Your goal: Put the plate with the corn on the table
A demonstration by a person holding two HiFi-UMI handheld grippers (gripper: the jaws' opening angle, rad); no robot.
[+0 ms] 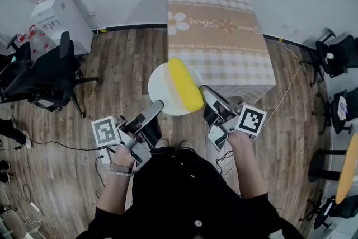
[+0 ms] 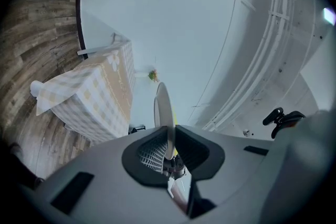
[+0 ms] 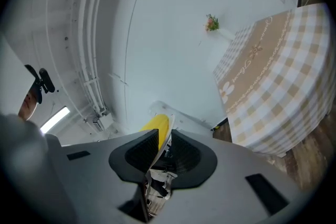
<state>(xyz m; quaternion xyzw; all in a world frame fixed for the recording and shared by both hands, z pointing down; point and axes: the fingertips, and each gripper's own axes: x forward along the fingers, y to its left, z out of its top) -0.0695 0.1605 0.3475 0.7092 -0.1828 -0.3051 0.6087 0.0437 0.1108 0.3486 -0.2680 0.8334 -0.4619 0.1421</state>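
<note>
Short of table point(image 1: 224, 47), left gripper point(image 1: 159, 104), right gripper point(image 1: 202, 89) fingers pinching plate point(image 1: 162, 84), corn point(image 1: 185, 85) whole only overhead

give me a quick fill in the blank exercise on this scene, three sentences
1. The ____ corn lies on a white plate.
2. The left hand-held gripper and the right hand-held gripper are each shut on the plate's ____.
3. The plate hangs over the wooden ____, not yet on the table.

Missing words: yellow; rim; floor
</note>
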